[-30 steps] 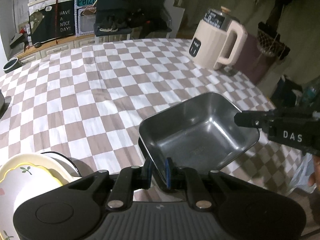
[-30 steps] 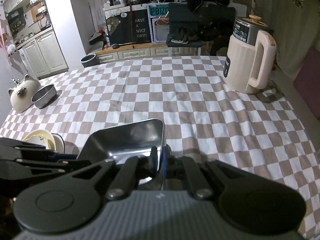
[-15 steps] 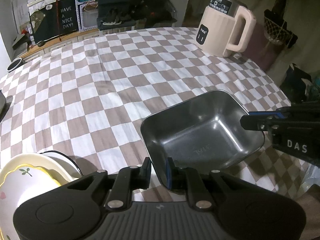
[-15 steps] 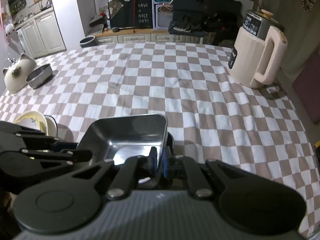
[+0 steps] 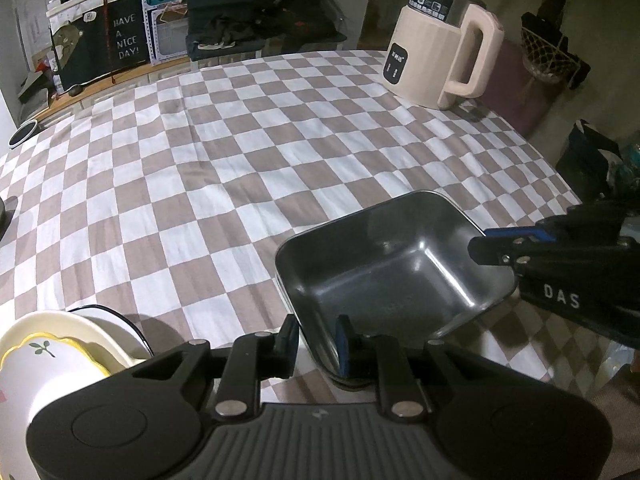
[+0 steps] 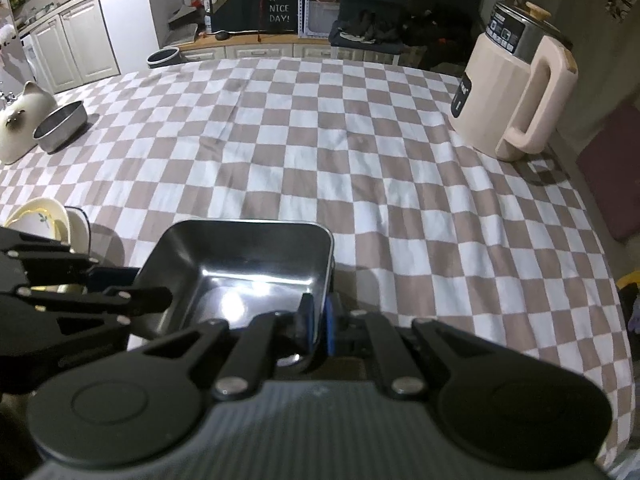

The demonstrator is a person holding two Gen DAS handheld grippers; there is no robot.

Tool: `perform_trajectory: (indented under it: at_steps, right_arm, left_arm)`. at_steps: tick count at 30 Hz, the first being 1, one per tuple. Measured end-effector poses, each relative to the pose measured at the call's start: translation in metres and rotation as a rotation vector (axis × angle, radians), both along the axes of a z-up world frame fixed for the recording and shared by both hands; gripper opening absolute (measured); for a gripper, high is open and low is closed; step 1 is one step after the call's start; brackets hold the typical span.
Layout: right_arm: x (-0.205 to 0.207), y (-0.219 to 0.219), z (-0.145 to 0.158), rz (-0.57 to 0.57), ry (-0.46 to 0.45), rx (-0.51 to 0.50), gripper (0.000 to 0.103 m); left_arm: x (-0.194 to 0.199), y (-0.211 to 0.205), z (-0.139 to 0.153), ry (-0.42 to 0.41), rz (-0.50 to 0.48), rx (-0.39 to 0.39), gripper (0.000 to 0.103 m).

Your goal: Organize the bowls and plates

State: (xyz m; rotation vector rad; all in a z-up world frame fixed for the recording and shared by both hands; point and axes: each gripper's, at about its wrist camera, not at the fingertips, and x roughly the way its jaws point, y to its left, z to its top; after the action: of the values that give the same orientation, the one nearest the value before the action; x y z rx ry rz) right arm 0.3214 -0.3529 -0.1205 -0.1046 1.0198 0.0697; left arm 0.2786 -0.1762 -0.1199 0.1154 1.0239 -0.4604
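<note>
A square steel tray hangs over the near part of the checkered table. My left gripper is shut on its near-left rim. My right gripper is shut on its right rim and also shows in the left wrist view. A stack of cream floral plates sits to the left of the tray. A round steel bowl stands far left.
A beige electric kettle stands at the far right of the checkered tablecloth. A white cat-shaped pot is beside the steel bowl. The table's right edge drops off near the tray.
Both grippers, still clamped on the tray, have carried it slightly forward and lower over the table; the view has tilted down a little.
</note>
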Motion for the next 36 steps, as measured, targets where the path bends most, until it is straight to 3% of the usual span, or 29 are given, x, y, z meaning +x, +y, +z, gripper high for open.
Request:
perform_trajectory:
  at_steps: [11, 26, 36]
  right_arm:
    - [0.008, 0.001, -0.011, 0.021, 0.047, -0.05, 0.008]
    - [0.013, 0.003, -0.02, 0.03, 0.09, -0.067, 0.01]
    - [0.018, -0.003, -0.026, 0.045, 0.122, -0.035, 0.011]
  left_arm:
    - [0.001, 0.002, 0.0, 0.016, 0.006, -0.026, 0.021]
    - [-0.001, -0.003, -0.004, 0.021, -0.021, -0.001, 0.022]
    - [0.003, -0.002, -0.006, 0.04, -0.021, -0.003, 0.022]
